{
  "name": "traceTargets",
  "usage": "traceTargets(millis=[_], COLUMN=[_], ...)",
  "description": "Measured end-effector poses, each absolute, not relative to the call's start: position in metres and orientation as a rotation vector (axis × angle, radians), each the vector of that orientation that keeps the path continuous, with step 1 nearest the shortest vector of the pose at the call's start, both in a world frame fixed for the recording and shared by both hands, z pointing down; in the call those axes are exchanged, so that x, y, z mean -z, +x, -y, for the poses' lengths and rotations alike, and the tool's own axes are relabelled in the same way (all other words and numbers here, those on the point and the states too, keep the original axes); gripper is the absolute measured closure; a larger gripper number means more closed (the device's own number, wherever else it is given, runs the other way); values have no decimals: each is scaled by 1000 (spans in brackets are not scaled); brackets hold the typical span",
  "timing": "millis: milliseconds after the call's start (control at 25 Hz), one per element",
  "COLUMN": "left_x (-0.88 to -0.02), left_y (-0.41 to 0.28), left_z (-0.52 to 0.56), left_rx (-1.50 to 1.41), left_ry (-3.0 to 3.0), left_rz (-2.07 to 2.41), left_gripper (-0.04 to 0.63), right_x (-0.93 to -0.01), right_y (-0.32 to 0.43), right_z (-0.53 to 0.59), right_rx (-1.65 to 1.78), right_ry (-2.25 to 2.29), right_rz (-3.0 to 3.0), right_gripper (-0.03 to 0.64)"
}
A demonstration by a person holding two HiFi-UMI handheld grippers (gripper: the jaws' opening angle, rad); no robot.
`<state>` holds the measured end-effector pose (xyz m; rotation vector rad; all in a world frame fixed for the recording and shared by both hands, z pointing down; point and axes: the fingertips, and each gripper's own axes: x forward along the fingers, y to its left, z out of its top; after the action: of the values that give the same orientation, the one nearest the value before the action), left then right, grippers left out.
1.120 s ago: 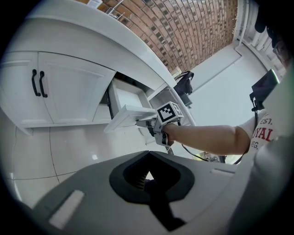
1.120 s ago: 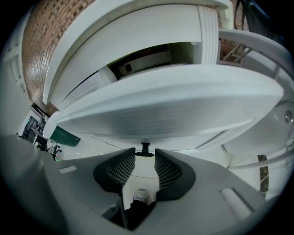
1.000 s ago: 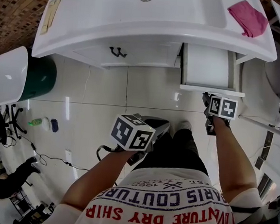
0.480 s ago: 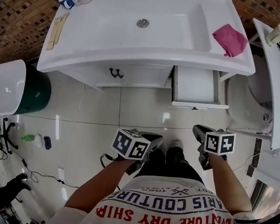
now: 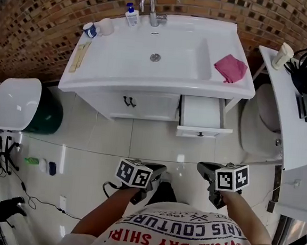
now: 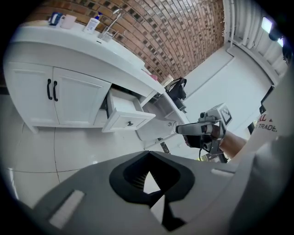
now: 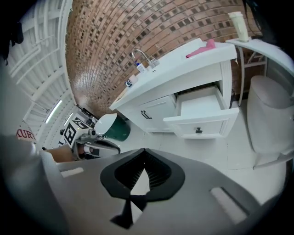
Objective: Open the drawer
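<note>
since the drawer (image 5: 201,114) already stands pulled out from the right end of the vanity (image 5: 99,99), with its white inside showing and its front panel and small dark knob (image 5: 200,134) out over the tiled floor (image 5: 114,140), the opening itself looks done. what remains, i judge, is only to end cleanly. to its left the two cupboard doors (image 5: 144,107) are closed. on the sink top (image 5: 122,52) above, a pink cloth (image 5: 230,67) lies over the drawer's end, and a toilet (image 5: 260,126) sits just beside the drawer on its right.

the right gripper (image 5: 203,167) is well apart from the knob, held close to the person's body. its claw is pinched fully together with nothing in it, and its own view shows the pads meeting at the tips with only floor beyond. the left gripper (image 5: 159,171) is level with it on the other side, likewise closed tight and empty, nowhere near the vanity.

to do this step well, both tools should be kept low and clear so nothing nudges the front panel back in. if more travel were wanted, the right claw would have to spread first, come square onto the knob, and pull straight along the runners rather than sideways toward the toilet. a skewed pull could jam a light drawer like this.
</note>
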<state>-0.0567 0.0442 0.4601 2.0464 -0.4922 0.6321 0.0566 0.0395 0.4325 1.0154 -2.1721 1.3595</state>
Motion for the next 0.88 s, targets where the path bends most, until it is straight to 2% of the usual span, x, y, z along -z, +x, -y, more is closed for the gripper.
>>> traceTargets(millis=[440, 880], left_x=[-404, -366], left_y=[27, 39], left_z=[-199, -272], left_rx=[-586, -586], left_ry=[2172, 2228], left_rz=[513, 551], left_gripper=[607, 607], right_x=[-380, -377], right_y=[123, 116], right_z=[-195, -280], right_rx=[-1437, -1358], right_ry=[1049, 940], right_rz=[2339, 2338], right_gripper=[611, 611])
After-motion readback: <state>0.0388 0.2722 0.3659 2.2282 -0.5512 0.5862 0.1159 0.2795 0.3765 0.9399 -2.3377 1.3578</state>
